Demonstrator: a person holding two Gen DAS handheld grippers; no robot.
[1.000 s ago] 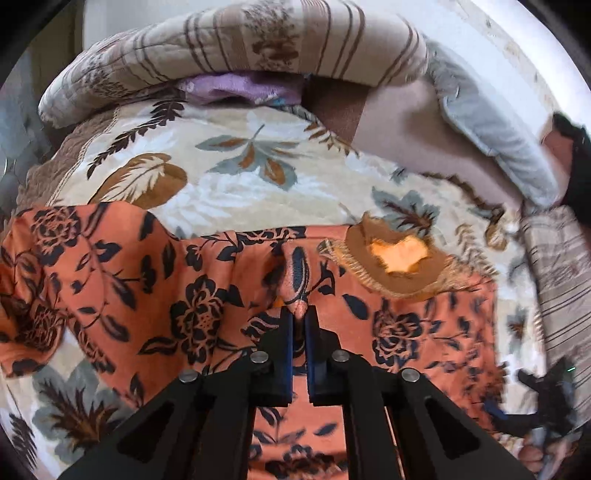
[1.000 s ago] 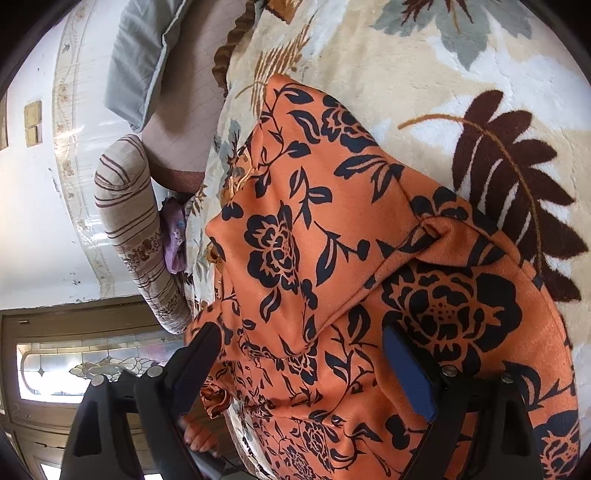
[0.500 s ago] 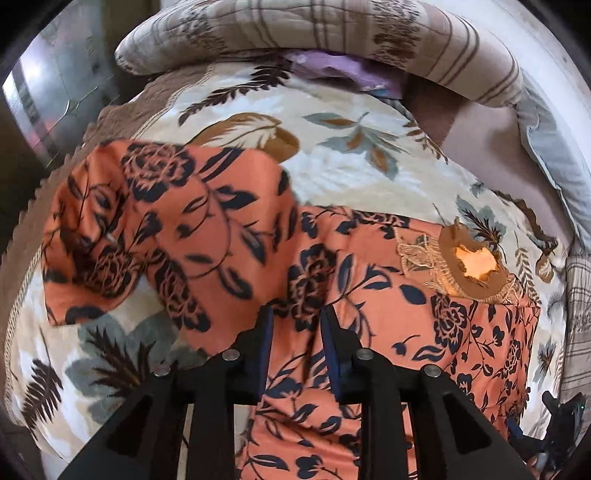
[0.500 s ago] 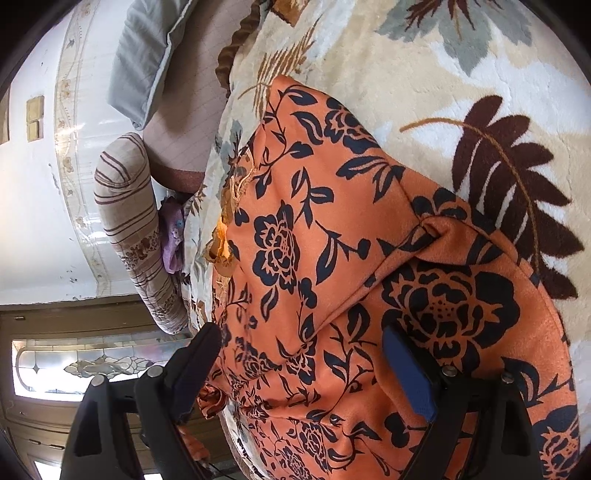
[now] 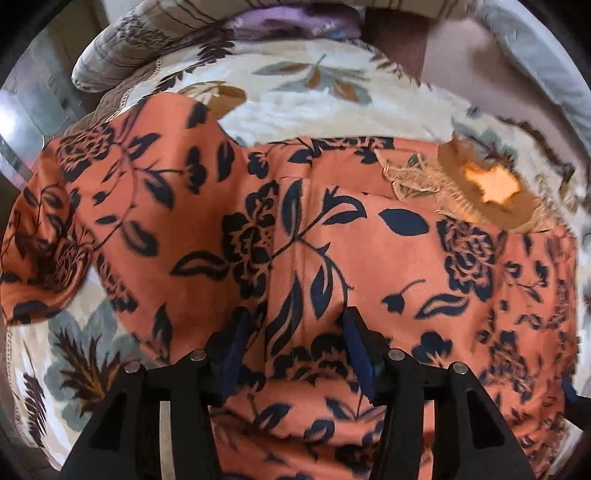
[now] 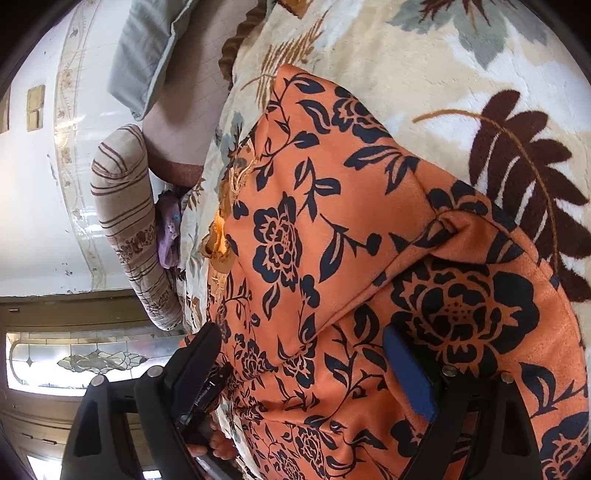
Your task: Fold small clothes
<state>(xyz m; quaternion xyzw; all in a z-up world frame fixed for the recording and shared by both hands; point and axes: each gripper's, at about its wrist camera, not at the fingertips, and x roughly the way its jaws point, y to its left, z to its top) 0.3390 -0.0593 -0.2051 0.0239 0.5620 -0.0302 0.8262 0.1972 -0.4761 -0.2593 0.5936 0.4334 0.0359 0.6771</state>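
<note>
An orange garment with a dark floral print [image 5: 332, 240] lies spread on a cream leaf-patterned blanket [image 5: 295, 99], one part folded over the rest. Its embroidered neckline [image 5: 487, 184] is at the upper right. My left gripper [image 5: 293, 325] is open just above the garment's near middle, holding nothing. In the right wrist view the same garment [image 6: 314, 229] fills the centre, with a fold edge running across it. My right gripper [image 6: 306, 347] is open over the cloth, empty.
A striped rolled quilt [image 5: 155, 40] and a purple cloth [image 5: 295, 22] lie at the bed's far end. A grey pillow [image 6: 151, 48] and brown sheet [image 6: 184, 122] sit beside the blanket. A door with patterned glass [image 6: 85, 358] is beyond the bed. The other gripper's handle [image 6: 207, 398] shows nearby.
My left gripper was shut on a pinch of the garment, carried it over, then opened and let go. The right gripper stayed open and almost still.
</note>
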